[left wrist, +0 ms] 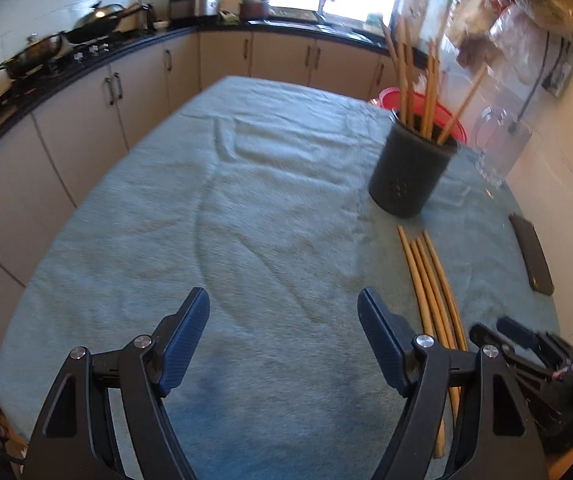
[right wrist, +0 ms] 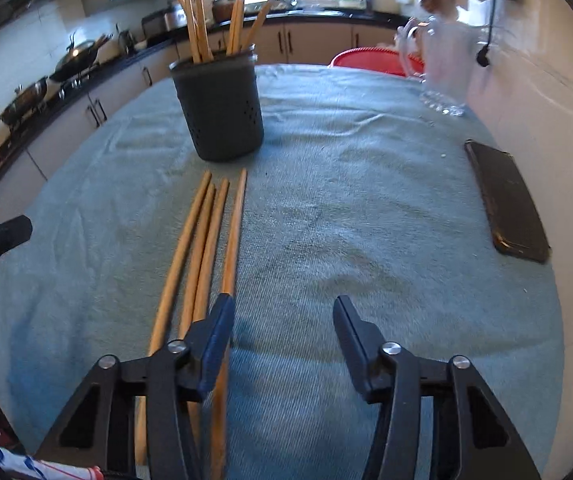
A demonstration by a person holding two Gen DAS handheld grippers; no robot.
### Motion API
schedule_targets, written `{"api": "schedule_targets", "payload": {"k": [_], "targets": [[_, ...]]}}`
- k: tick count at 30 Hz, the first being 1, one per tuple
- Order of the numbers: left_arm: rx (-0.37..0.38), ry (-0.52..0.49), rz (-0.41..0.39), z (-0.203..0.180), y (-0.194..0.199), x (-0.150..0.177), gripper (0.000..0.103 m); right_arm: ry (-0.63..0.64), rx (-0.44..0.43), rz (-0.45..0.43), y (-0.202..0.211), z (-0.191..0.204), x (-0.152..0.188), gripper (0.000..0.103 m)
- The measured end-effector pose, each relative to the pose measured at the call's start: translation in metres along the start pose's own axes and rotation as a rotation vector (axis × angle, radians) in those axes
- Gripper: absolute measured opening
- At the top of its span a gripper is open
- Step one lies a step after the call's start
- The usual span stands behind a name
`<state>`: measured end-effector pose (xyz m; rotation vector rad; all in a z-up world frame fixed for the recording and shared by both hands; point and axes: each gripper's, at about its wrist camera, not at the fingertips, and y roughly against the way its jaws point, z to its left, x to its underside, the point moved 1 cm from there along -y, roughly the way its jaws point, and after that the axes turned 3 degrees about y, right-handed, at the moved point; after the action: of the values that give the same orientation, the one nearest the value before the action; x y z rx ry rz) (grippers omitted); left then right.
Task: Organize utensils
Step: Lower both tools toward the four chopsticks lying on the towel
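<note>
Tilting downward, both tools (left wrist: 282, 300) (right wrist: 280, 308) hang open over chopsticks (right wrist: 206, 240).

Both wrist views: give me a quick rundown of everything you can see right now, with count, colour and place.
loose chopsticks: four, tan wood, flat on the cloth, side by side, in front of the holder
holder: one, dark grey, upright on the cloth
standing chopsticks: several, exact count unclear, tan, upright in the holder
cloth: one, pale green, covers the table
phone: one, black, flat near the cloth's right edge
jug: one, clear glass, far right of the table
basin: one, red, beyond the table's far edge
woks: two, dark, on the stove at left
left gripper: black, blue pads, open over bare cloth
right gripper: same make, open, just right of the loose chopsticks
</note>
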<state>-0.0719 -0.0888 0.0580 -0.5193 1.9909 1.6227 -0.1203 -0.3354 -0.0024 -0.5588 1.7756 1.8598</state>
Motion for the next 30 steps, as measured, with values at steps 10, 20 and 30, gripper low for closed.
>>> {"api": "schedule_targets", "payload": {"k": [10,20,30], "targets": [[0.053,-0.052,0.086,-0.033,-0.034,0.005,0.075,0.120,-0.004,0.027,-0.026,0.022,-0.026,0.052],[0.068,-0.156,0.120,-0.072,-0.052,0.014,0.075,0.073,0.065,0.067,-0.021,-0.012,-0.020,0.048],[0.015,-0.247,0.100,-0.093,-0.061,0.022,0.074,0.041,0.080,0.052,-0.010,-0.023,-0.009,0.049]]}}
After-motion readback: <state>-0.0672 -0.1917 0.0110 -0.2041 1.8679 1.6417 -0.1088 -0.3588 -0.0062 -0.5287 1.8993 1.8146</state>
